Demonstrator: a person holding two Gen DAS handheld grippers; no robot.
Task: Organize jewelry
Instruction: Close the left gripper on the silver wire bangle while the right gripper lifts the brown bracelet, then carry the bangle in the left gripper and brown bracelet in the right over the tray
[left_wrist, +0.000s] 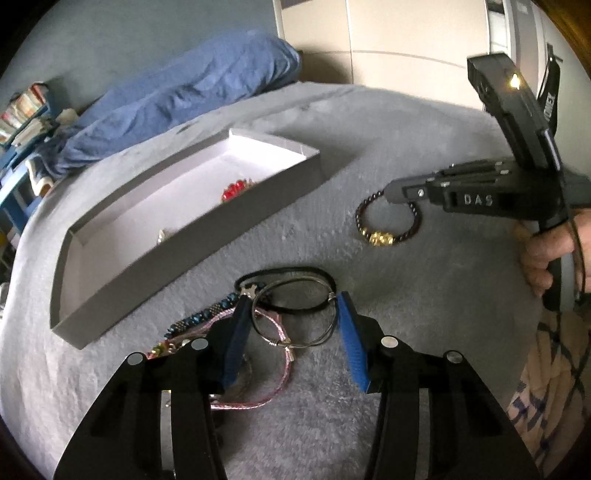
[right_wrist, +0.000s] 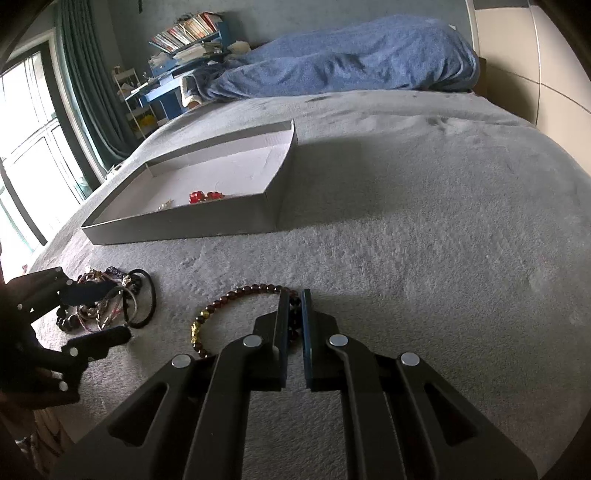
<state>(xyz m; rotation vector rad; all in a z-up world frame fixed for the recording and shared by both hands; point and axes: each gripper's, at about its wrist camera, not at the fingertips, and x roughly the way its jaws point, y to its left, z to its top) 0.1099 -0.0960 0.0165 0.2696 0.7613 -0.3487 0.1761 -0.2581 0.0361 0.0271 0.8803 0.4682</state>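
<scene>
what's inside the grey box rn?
Inside the grey box: a red beaded piece and a small pale, gold-toned piece, both close to the near wall. That wall hides the floor strip just behind it; the rest is bare.

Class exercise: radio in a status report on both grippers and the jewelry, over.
Right gripper shut on beaded bracelet. Left gripper open, straddling wire bangle in the jewelry pile. Gray box holds red piece. Path clear.
</scene>
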